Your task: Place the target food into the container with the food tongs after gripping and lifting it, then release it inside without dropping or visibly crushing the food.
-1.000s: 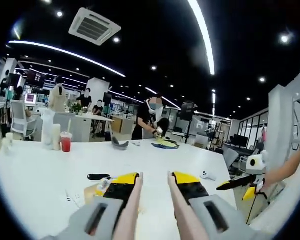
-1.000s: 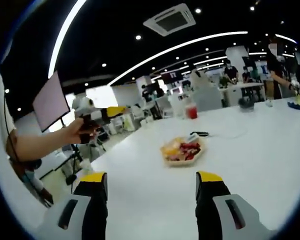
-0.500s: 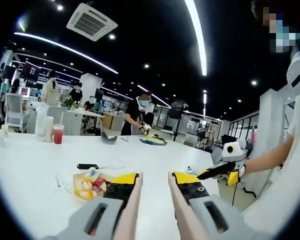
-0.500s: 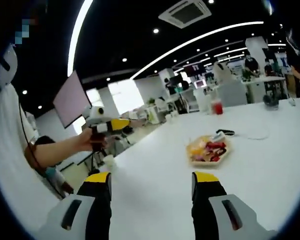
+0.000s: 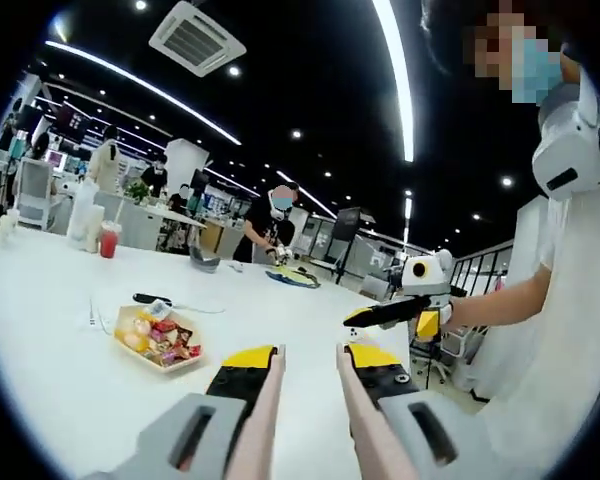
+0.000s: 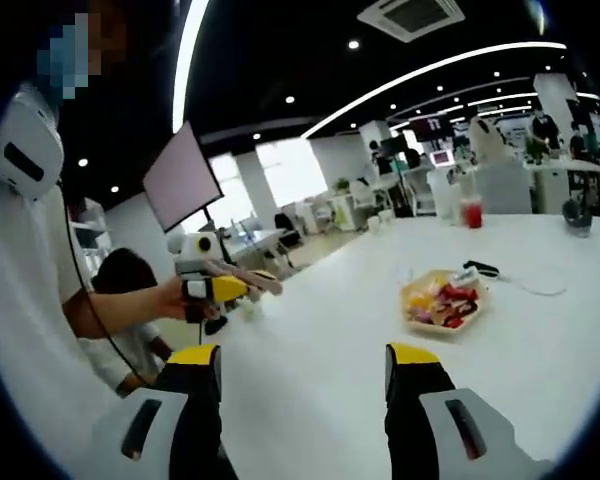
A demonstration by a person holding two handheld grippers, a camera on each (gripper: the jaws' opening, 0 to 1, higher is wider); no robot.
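My left gripper (image 5: 310, 352) is shut on beige food tongs (image 5: 265, 400), whose two arms lie along the inner faces of the yellow-tipped jaws with a gap between them. A shallow yellow tray of mixed food (image 5: 158, 340) sits on the white table (image 5: 50, 390), ahead and to the left of it. My right gripper (image 6: 302, 352) stands open with nothing between its jaws, and the food tray (image 6: 442, 300) lies ahead to its right. The left gripper (image 6: 265, 285) with the tongs shows at the left, held by a hand. The right gripper (image 5: 355, 318) shows at the right.
A black object with a white cable (image 5: 150, 298) lies just past the tray. A red drink cup (image 5: 108, 240) and white bottles stand at the table's far end. A standing person (image 5: 275, 225) works at the far side. The holder's white-clad body (image 5: 580, 330) is at the right.
Both cameras have swung towards the holder's body, so the tray sits further left in the left gripper view and further right in the right one. Neither gripper's jaws have changed.
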